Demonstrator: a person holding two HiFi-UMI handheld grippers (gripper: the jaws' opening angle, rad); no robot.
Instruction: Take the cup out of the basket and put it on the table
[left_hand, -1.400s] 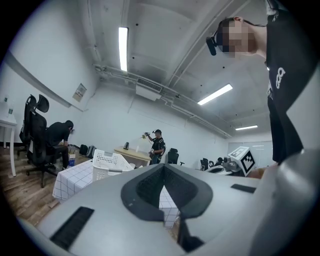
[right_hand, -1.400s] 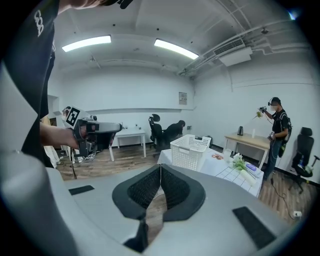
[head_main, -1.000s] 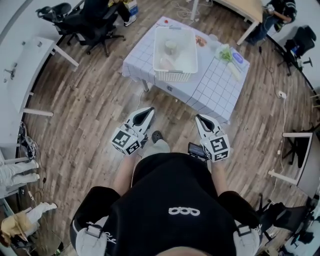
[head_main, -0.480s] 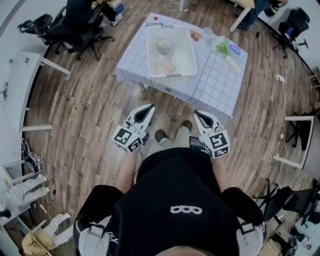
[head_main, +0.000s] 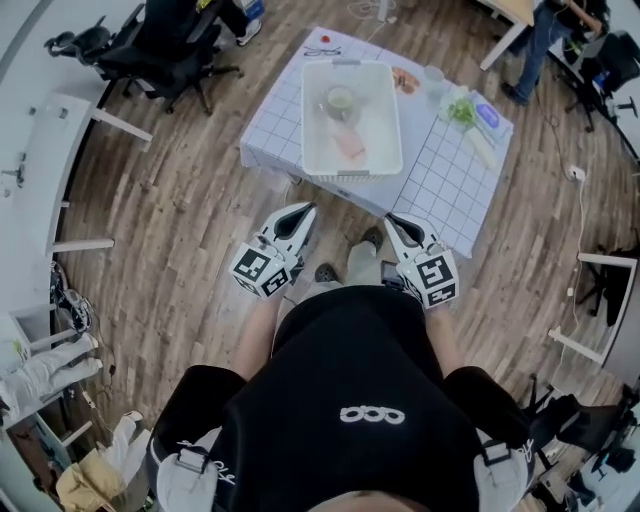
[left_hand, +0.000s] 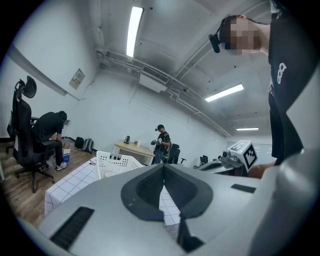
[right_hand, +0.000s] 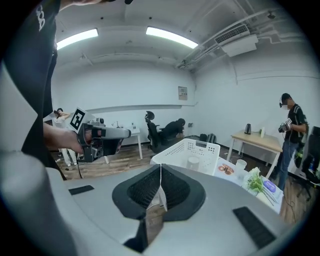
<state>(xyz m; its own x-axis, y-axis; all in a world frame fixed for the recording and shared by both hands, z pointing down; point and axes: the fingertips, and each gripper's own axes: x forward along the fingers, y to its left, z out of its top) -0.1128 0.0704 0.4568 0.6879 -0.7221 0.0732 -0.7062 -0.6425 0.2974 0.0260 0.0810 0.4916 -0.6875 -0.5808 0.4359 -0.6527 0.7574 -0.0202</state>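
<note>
Both the left gripper (head_main: 300, 212) and the right gripper (head_main: 396, 220) are held closed and empty, short of the table (head_main: 440, 185), since the cup (head_main: 340, 98) is judged out of reach inside the basket (head_main: 311, 120)

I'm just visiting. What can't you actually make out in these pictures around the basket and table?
- Cup: head view, too small to tell whether it is empty.
- Pinkish item beside it in the basket: head view, too blurred to name.
- Basket's contents: left gripper view, hidden by the basket's own wall.
- Small things right of the basket on the table: head view, too small to name.
</note>
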